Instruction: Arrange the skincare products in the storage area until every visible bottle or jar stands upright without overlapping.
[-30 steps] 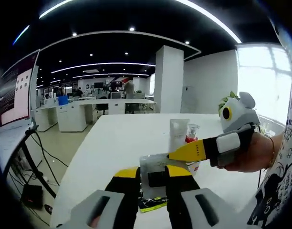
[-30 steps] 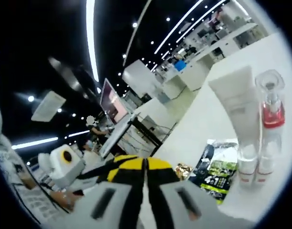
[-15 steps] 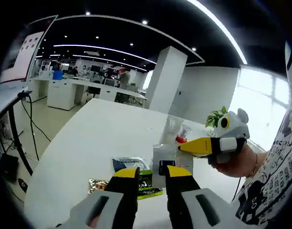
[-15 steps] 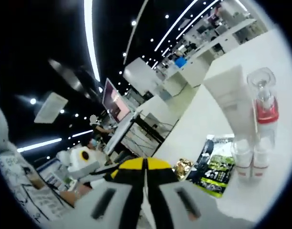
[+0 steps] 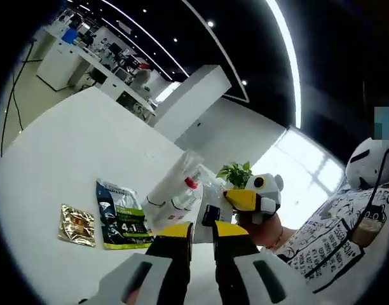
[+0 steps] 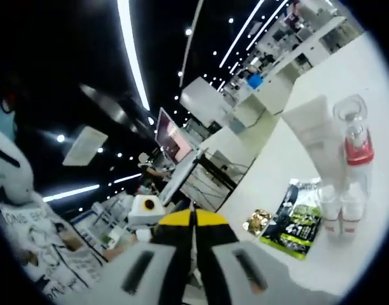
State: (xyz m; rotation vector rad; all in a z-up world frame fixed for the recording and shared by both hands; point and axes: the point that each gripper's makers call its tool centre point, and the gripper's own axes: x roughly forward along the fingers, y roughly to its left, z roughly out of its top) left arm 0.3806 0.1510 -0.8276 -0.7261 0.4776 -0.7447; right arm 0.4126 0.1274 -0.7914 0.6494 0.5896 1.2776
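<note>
Ceiling light strips (image 5: pixel 290 57) are streaking bright against a dark ceiling in both views. Window (image 5: pixel 302 171) is blowing out at 3 o'clock in the left gripper view. White counter (image 5: pixel 61 146) is reading evenly lit. Fisheye is bending everything hard toward the edges; the right gripper view is looking slightly soft.

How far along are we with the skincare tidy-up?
Done: the white tube and red pump bottle stand upright side by side. In hand: both grippers, left and right, look shut; the left seems to pinch a small pouch. Left: the green sachet and gold sachet lie flat.
</note>
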